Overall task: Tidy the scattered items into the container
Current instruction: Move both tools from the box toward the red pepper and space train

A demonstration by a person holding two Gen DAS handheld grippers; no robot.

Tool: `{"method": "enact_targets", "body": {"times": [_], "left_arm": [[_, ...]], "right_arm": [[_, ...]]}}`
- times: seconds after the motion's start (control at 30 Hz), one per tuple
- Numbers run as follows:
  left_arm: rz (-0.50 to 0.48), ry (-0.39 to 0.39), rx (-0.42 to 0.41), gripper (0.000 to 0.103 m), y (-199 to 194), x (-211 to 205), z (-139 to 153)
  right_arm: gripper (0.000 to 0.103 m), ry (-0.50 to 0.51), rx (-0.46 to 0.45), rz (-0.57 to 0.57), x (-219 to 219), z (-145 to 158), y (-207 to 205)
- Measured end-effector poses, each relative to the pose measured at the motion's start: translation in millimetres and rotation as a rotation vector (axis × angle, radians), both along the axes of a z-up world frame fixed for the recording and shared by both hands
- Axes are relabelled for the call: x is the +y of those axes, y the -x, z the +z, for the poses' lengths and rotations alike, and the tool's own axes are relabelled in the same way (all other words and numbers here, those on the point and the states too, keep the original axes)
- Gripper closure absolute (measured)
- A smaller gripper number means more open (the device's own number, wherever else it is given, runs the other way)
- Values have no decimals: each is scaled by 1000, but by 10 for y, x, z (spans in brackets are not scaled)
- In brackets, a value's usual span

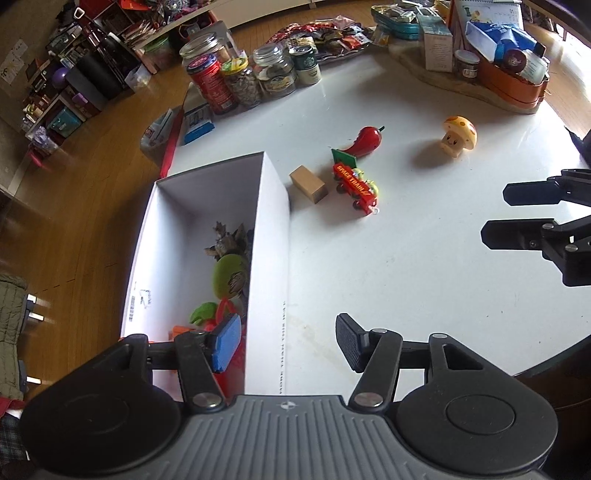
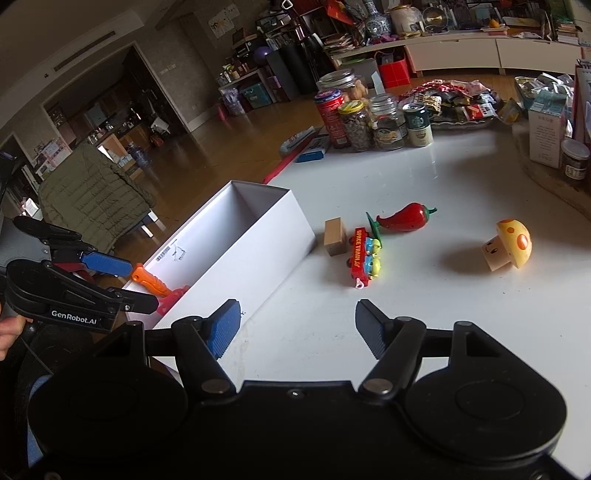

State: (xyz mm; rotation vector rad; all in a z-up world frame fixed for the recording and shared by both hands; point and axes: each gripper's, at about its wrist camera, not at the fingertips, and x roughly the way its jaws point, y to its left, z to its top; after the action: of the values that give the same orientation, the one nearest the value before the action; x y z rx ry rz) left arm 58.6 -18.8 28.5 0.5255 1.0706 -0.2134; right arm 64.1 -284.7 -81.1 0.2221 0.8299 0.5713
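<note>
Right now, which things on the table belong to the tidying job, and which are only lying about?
Belong to the job:
white box, the container
wooden block
red toy train
red chili pepper
yellow mushroom toy

Only lying about:
jars and cans at the far edge
snack packets
orange basket with boxes

- Ahead of the right gripper (image 2: 297, 328), bare table (image 2: 424, 314) runs clear up to the toy train (image 2: 364, 256).
- The wooden block (image 2: 335, 236), train and red pepper (image 2: 406, 217) crowd together, leaving little room between them.
- The mushroom (image 2: 509, 245) stands well apart, open all around.
- The white box (image 1: 271, 229) wall rises between the left gripper's (image 1: 288, 341) jaws.
</note>
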Motion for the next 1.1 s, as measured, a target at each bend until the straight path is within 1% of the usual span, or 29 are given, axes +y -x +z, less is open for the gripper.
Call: {"method": "enact_targets", "body": {"times": [0.23, 0.3, 0.43, 0.57, 0.67, 0.8, 0.93, 1.1], "left_arm": [[-25, 33, -7, 43, -121, -446, -254], [-23, 41, -18, 41, -183, -564, -334], [-18, 63, -28, 41, -321, -775, -497], [-7, 102, -30, 40, -467, -958, -678], [6, 128, -30, 40, -567, -1058, -825], [8, 134, -37, 40, -660, -1154, -1017], [31, 174, -9, 40, -773, -1159, -1208], [19, 169, -1, 40, -897, -1169, -1404]], "right_arm": [[36, 31, 12, -80, -255, -83, -83], [36, 42, 18, -101, -326, -108, -104], [36, 67, 29, -148, -490, -163, -152], [36, 93, 39, -196, -643, -225, -196], [36, 102, 53, -225, -752, -280, -230], [36, 119, 73, -265, -874, -371, -283], [36, 141, 92, -288, -920, -476, -341], [36, 174, 105, -294, -873, -606, -413]]}}
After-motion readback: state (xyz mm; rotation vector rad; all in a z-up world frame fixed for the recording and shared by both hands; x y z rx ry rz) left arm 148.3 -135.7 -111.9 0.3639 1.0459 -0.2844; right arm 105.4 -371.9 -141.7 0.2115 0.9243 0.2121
